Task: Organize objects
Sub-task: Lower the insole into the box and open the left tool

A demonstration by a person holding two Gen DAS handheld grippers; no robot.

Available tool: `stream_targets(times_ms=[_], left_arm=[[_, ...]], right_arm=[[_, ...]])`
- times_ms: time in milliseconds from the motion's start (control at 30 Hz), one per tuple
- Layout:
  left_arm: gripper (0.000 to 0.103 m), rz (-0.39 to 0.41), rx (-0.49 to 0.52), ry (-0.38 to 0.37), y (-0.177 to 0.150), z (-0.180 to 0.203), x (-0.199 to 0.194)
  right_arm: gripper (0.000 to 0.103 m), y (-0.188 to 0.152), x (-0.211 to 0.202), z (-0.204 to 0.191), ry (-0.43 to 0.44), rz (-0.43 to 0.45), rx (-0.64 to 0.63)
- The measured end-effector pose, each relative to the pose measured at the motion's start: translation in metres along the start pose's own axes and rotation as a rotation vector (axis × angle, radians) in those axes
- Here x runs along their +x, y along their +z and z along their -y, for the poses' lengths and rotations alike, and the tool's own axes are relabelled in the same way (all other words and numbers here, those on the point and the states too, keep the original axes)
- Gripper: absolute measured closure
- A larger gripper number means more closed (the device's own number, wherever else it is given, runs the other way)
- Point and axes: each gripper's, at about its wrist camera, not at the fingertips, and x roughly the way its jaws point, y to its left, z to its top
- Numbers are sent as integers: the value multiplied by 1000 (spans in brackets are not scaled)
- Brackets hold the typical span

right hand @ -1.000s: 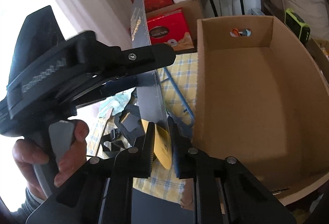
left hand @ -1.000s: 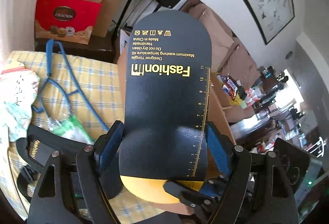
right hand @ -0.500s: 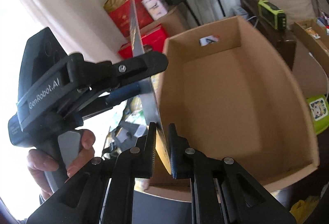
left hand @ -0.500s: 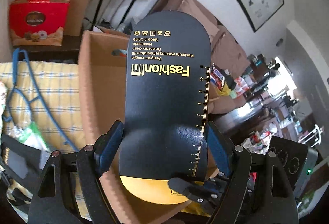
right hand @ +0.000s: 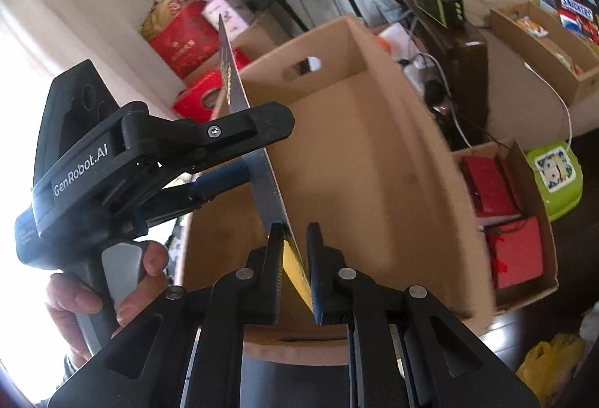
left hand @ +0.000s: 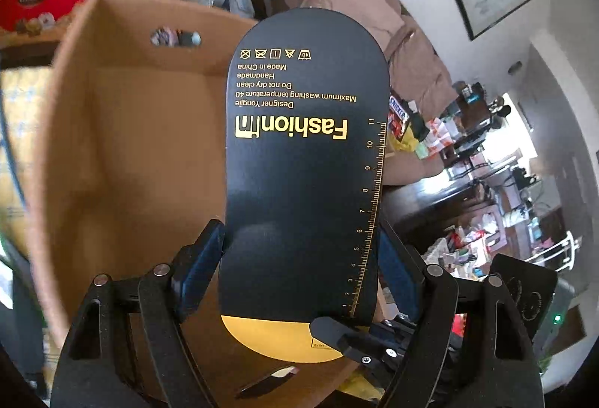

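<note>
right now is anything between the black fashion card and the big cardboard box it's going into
Nothing visible. The black card, gripped by the left gripper and right gripper, hangs over the open cardboard box, whose visible interior looks bare.

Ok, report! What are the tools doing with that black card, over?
Both tools shut on card, left, right. Card over open box. Nothing blocking.

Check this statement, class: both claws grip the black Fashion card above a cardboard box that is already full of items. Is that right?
Not quite. Both the left claw and the right claw do grip the black card, but the cardboard box is empty inside, as the right wrist view shows.
</note>
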Motion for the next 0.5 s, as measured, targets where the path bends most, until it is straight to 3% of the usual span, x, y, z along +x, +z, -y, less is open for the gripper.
stream_targets(times_ms=[133,300,500], left_arm=[[26,-38,-35,-11,0,4,24],[26,-69,-29,41,-5,7,43],[24,-158,-65,52,-12,-3,61]], right_arm=[[88,-2,-4,11,-79,12,-6],[86,-4,-6,16,-205,32,-40],[86,-6,-2,17,-261,37,-59]])
